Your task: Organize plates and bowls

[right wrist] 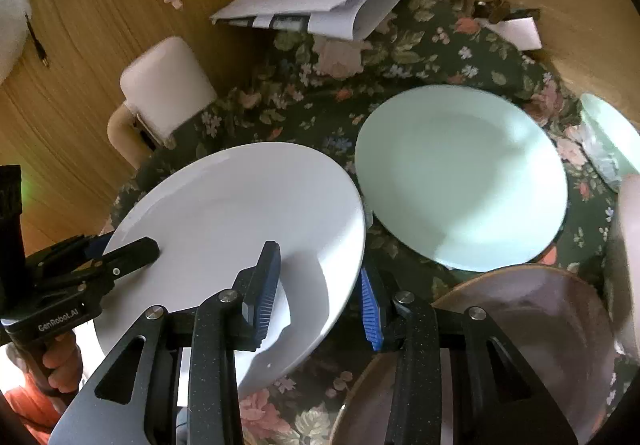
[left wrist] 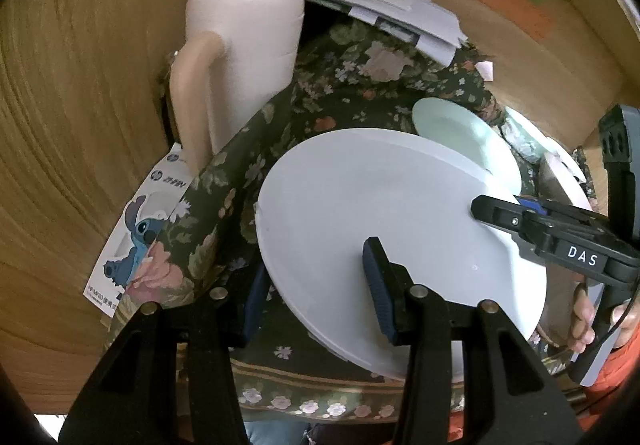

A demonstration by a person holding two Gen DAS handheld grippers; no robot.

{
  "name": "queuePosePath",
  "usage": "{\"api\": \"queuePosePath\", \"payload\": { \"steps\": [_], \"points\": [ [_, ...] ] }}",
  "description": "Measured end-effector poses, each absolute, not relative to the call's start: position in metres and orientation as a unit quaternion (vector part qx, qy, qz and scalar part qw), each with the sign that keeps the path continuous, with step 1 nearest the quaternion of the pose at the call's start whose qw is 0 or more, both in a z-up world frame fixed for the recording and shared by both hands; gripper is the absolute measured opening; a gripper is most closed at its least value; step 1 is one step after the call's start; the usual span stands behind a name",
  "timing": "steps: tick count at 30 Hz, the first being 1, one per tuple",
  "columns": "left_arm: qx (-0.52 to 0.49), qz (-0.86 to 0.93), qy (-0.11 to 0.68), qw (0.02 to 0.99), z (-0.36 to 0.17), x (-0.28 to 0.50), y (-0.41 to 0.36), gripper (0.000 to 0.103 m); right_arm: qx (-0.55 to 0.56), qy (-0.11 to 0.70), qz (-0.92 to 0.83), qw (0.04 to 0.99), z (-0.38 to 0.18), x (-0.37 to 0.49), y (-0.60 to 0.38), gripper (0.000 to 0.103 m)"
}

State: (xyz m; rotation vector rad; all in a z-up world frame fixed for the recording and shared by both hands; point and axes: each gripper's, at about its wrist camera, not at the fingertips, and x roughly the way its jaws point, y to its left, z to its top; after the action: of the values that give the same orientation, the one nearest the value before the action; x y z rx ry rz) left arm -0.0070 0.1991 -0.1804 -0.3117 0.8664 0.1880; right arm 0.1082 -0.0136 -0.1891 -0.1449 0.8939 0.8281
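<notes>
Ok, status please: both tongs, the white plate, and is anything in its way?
Left tongs and right tongs both clamp the white plate, rim tilted off the cloth. Green plate beside it, brown plate near right. No block seen.

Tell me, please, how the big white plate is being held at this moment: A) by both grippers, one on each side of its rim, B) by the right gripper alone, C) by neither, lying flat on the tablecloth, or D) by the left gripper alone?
A: the white plate is tilted off the tablecloth, with the left gripper and right gripper each clamping its rim.
</notes>
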Motion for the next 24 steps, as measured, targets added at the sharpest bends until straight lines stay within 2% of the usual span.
{"api": "queuePosePath", "payload": {
  "steps": [24],
  "points": [
    [-0.107, 0.024, 0.384, 0.917, -0.143, 0.011, 0.131, 0.045, -0.014, 0.369, 0.34, 0.865, -0.151, 0.093, -0.102, 0.034]
  ]
}}
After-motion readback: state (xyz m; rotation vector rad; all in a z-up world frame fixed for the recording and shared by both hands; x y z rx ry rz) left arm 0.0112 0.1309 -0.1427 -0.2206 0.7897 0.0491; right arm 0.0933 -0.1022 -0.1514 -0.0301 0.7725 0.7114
